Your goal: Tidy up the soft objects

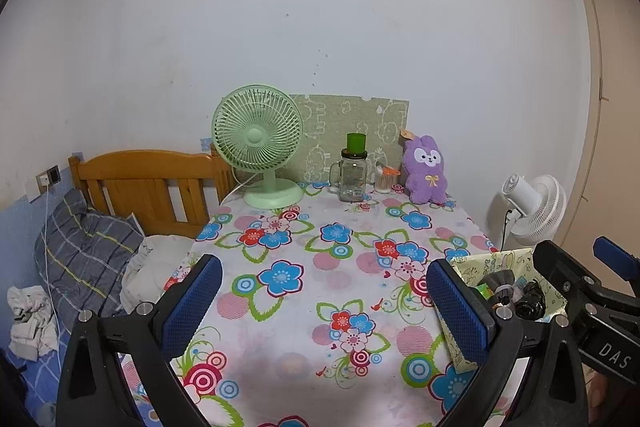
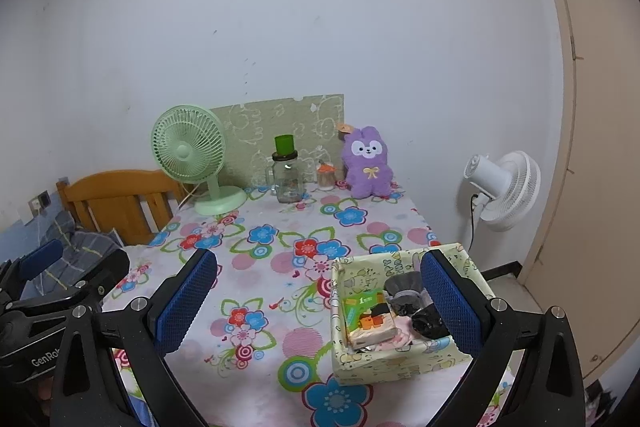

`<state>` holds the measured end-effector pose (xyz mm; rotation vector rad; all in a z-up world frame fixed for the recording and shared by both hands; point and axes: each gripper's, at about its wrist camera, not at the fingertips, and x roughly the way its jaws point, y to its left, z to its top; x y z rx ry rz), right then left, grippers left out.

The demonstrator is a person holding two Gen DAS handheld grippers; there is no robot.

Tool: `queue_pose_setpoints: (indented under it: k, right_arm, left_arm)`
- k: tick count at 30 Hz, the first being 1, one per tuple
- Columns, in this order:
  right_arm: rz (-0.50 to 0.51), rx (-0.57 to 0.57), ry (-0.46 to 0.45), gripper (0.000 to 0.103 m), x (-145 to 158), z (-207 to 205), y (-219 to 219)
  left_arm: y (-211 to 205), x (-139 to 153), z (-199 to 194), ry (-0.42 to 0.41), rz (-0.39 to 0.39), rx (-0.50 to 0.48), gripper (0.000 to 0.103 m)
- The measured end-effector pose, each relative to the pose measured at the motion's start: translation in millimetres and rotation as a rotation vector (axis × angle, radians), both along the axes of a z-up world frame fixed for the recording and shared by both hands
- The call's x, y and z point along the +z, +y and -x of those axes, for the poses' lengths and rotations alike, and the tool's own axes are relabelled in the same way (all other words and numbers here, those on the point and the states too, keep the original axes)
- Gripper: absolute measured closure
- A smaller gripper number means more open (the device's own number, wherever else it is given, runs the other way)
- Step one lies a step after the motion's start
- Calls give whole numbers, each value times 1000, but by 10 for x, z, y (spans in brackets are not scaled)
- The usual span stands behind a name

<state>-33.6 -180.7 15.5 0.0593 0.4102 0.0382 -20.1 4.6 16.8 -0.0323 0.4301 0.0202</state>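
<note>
From the left wrist, the left hand-held gripper (image 1: pixel 324 307) hangs open and empty; the purple plush (image 1: pixel 425 169) sits at the tabletop's (image 1: pixel 280 315) far right corner.

From the right wrist, the right hand-held gripper (image 2: pixel 320 307) gapes open beside the box (image 2: pixel 400 359) at the near right edge. Reaching back could topple the jar (image 2: pixel 288 177) near the plush.

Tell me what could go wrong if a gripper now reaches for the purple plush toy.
The purple plush toy stands at the table's far edge, close beside a small jar and a glass mug; open fingers reaching in could knock these over. The storage box already looks crowded, so the toy may not fit.
</note>
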Motion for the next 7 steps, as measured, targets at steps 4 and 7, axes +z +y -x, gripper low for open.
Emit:
queue_pose_setpoints:
  k: [4, 7]
  right_arm:
    - [-1, 1, 5, 0, -17, -11, 6]
    - [-2, 1, 15, 0, -45, -41, 12]
  left_arm:
    - [-1, -24, -31, 8, -2, -2, 0]
    - [0, -34, -68, 14, -4, -3, 0]
